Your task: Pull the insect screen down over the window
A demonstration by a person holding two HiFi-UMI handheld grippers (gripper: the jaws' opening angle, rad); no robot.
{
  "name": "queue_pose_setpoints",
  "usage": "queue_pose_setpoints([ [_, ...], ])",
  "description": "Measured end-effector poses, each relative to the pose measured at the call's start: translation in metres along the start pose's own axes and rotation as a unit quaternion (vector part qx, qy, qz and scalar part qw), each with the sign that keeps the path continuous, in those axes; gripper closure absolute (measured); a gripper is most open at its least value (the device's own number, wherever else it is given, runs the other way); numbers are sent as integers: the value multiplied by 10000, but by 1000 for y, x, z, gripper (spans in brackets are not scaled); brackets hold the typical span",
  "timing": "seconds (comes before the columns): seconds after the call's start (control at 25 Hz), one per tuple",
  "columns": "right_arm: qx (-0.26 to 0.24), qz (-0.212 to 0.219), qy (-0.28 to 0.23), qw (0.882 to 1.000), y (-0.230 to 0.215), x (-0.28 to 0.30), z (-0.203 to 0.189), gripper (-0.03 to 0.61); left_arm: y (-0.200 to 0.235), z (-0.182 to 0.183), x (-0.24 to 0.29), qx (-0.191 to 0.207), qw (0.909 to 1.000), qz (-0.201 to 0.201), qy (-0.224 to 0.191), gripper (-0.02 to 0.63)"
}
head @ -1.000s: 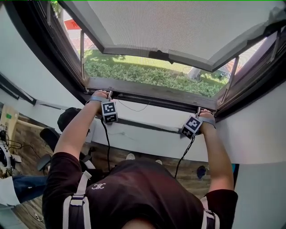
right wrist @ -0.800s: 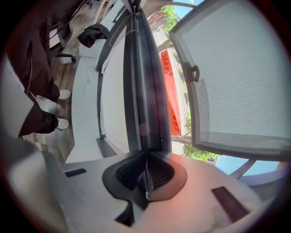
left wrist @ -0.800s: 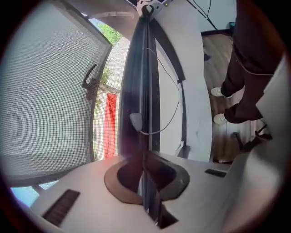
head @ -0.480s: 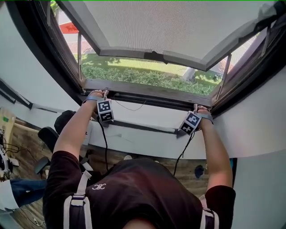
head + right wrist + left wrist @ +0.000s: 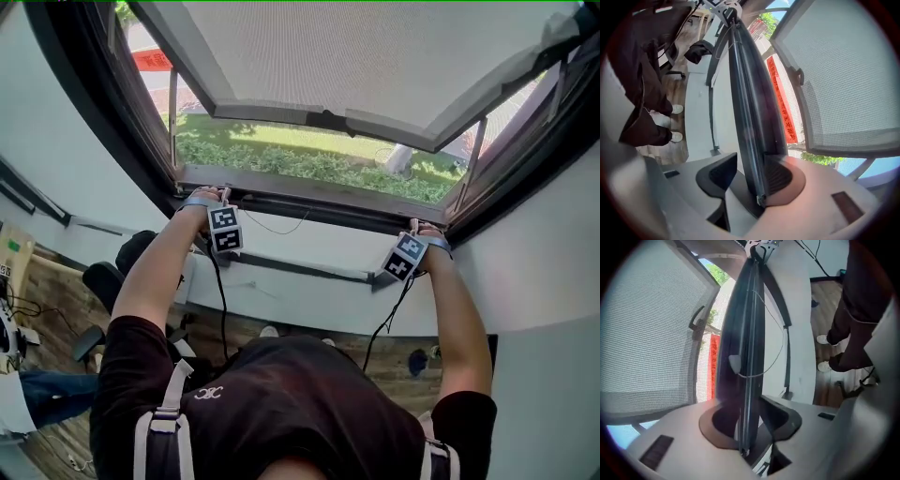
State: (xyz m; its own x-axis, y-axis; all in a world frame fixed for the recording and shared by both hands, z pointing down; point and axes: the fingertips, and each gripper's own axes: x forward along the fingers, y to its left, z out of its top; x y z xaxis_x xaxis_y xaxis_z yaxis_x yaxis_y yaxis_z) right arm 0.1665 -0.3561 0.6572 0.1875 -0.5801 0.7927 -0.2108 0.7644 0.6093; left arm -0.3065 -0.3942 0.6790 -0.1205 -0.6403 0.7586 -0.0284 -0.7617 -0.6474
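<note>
Window frame (image 5: pixel 89 131): open, with a meshed sash (image 5: pixel 328 56) swung outward above.

Insect screen bar (image 5: pixel 309 200): lies low along the sill. Its long axis runs across the opening. Any mesh above it cannot be made out.

Left tool (image 5: pixel 225 196) and right tool (image 5: pixel 415 229): one sits at each end of the bar, neither nearer than the other. Both sets of jaws have just been opening. They stand apart astride the bar, which passes between the pads unpressed, so neither tool holds anything.

Judgement: the bar looks seated. Withdrawal would be straight back off the bar, square to its length.

Dark tee (image 5: pixel 281 394); grey straps (image 5: pixel 167 401); blk cables (image 5: pixel 223 300)
</note>
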Motion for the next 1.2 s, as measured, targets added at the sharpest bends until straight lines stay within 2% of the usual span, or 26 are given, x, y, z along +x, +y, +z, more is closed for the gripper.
queue_pose_setpoints([
  [0.12, 0, -7, 23, 10000, 4, 5, -1, 393, -8, 1, 2, 50, 9998, -215, 22, 467],
  [0.32, -94, -7, 209, 9997, 9, 7, -3, 387, -9, 3, 7, -26, 9999, -167, -26, 466],
  [0.44, -69, -154, 246, 9996, 12, 16, -2, 329, -11, 2, 14, -55, 9999, -87, 26, 444],
  [0.48, -74, -249, 250, 9993, 8, 19, -1, 374, -10, 2, 17, -66, 10000, -7, -32, 452],
  [0.52, -69, -298, 251, 9992, 4, 20, 0, 415, -5, 3, 21, -110, 9998, 77, -135, 525],
  [0.56, -57, -286, 256, 9992, 1, 20, 1, 420, 0, 4, 23, -190, 9994, 149, -246, 528],
  [0.6, -50, -231, 270, 9994, 2, 20, 2, 407, 3, 4, 24, -263, 9990, 201, -302, 529],
  [0.64, -49, -154, 291, 9994, 7, 19, 1, 361, 2, 5, 23, -311, 9988, 228, -297, 518],
  [0.72, -14, -47, 311, 9995, 19, 16, -2, 286, -7, 4, 20, -351, 9988, 256, -239, 463],
  [0.8, 102, -58, 269, 9996, 24, 12, -2, 282, -12, 2, 17, -382, 9986, 301, -223, 455],
  [0.84, 142, -85, 258, 9995, 23, 10, -1, 281, -11, 1, 15, -436, 9984, 301, -210, 429],
  [0.96, 136, -203, 247, 9994, 19, 12, -2, 281, -4, -4, 3, -795, 9962, 300, -207, 428],
  [1.04, 227, -307, 133, 9992, 17, 14, -1, 279, 3, -3, -9, -1120, 9924, 357, -352, 436],
  [1.12, 709, -434, -342, 9960, 11, 7, 10, 284, 9, 8, -25, -1458, 9861, 399, -692, 455],
  [1.2, 1506, -513, -1038, 9818, 1, -12, 27, 319, 23, 27, -46, -1890, 9728, 536, -1224, 495],
])
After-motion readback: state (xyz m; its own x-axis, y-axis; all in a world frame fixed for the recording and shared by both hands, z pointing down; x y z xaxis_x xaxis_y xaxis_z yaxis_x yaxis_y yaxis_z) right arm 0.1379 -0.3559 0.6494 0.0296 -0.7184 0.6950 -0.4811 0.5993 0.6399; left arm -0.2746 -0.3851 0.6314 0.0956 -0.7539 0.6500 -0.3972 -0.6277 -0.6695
